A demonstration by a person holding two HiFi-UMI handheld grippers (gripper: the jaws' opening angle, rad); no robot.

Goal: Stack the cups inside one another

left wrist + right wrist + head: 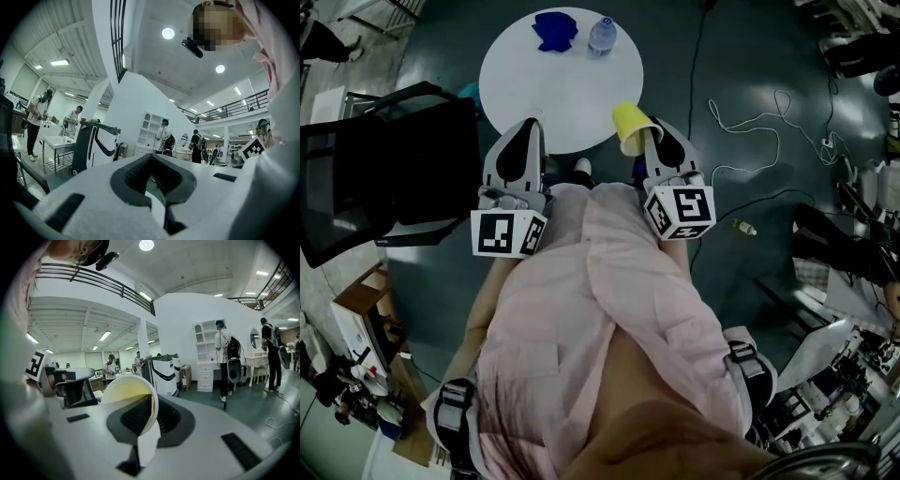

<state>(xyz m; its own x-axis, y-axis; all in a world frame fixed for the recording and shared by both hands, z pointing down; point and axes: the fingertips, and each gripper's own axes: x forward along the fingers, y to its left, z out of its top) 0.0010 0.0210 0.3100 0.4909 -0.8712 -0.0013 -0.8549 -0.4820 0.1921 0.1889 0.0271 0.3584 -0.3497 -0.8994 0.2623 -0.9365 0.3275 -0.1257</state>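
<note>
At the near edge of the round white table, two hand-held grippers, one person in a pale pink top seen from above. Item: left gripper, pointing level toward the table's near left rim; in its own view the dark ribbed pads meet at the tips, jaws drawn together, nothing between them. Item: right gripper, at the table's near right rim, tipped slightly down; jaws closed tight on the wall of the yellow cup, one pad inside the mouth, one outside. Cup held off the table, over its near right edge, tilted, base pointing far and left; in the right gripper view the open mouth of the cup faces the camera, pale rim round, yellow inside. Item: marker cube, one on each gripper, left and right, both just near of the jaws. On the far side of the table: a crumpled blue cloth and, just right of it, a clear plastic bottle, the two near each other, well apart from the cup. Left of the table: a black chair. Right, on the dark floor: a loose white cable and a small bottle lying on its side.
</note>
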